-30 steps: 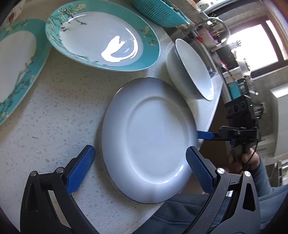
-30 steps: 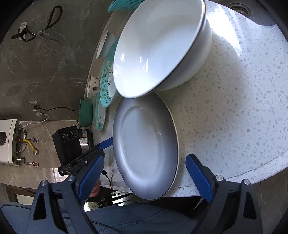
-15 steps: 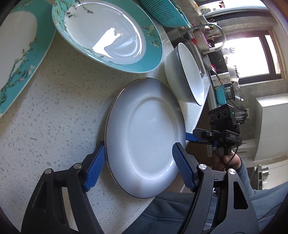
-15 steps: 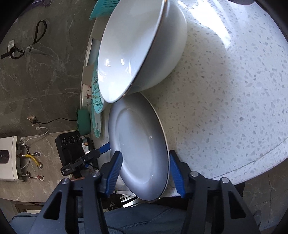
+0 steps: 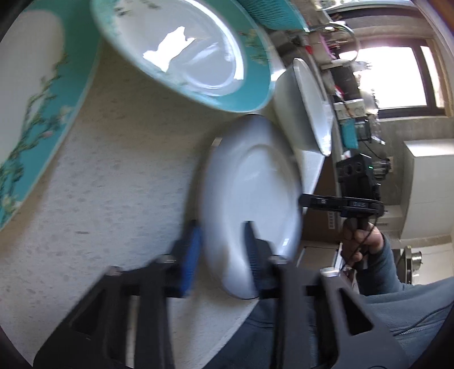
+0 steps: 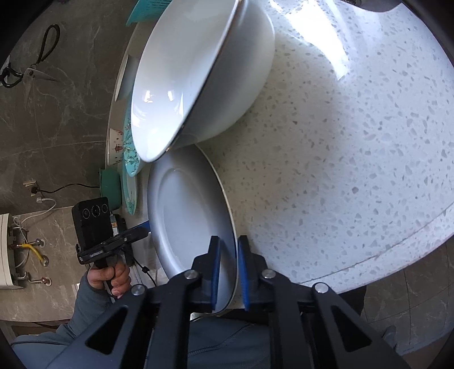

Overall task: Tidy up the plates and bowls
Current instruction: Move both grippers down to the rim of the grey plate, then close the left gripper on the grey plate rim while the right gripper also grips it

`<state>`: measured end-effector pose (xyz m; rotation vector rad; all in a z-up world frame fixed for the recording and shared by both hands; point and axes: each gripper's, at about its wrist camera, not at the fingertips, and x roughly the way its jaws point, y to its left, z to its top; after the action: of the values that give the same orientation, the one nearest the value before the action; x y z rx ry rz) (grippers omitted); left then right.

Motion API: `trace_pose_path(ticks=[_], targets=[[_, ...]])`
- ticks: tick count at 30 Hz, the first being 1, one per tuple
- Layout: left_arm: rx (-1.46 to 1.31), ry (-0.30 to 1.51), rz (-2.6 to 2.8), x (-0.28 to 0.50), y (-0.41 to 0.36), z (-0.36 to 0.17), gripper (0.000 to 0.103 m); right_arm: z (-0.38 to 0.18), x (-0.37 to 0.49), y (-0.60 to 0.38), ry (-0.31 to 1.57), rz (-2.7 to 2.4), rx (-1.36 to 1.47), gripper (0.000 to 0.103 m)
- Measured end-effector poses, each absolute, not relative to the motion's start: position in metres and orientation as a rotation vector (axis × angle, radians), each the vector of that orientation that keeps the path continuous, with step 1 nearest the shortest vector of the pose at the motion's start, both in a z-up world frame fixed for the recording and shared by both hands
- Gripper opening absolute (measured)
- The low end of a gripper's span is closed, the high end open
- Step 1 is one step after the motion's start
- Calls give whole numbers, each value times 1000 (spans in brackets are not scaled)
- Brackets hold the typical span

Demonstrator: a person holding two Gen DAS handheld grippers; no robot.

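Note:
A grey-white plate [image 5: 252,193] [image 6: 190,215] lies at the counter's front edge, overhanging it. My left gripper [image 5: 222,249] is shut on its near rim; the view is blurred. My right gripper [image 6: 227,269] is shut on the opposite rim, one pad above and one below. A white bowl [image 6: 198,76] [image 5: 300,105] stands just behind the plate, its rim over the plate's far edge. A teal floral plate [image 5: 193,51] and a second one [image 5: 31,102] lie further back.
The speckled white counter [image 6: 354,142] [image 5: 107,176] spreads to the right of the plate. A teal colander [image 5: 272,14] stands at the back. Small cups and a teal dish [image 6: 110,184] stand further along. Scissors [image 6: 31,71] hang on the wall.
Both grippers have closed from wide open onto opposite rims of the grey-white plate. The left camera has swung and blurred, and the plate looks tilted.

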<state>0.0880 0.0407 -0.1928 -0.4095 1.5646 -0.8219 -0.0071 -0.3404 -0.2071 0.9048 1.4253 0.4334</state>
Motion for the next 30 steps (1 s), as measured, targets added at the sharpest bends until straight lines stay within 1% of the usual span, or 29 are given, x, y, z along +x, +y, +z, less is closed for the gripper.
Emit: trace_pose_path(ticks=[1,7,13,30], targets=[[-427,1575,-832,88,43,-197,11,-207,-7,-342,1425,432,907,15],[-393,1582,-845,78,45,-199,11,-208,-3,-344,1439,436,906,16],[-399,1580,-841,75,52,-203,11,-198,7,-330,1454,432,831,16],[-386,1567,-810,72,38,-199,10,-199,4,-324,1435,434,800,16]])
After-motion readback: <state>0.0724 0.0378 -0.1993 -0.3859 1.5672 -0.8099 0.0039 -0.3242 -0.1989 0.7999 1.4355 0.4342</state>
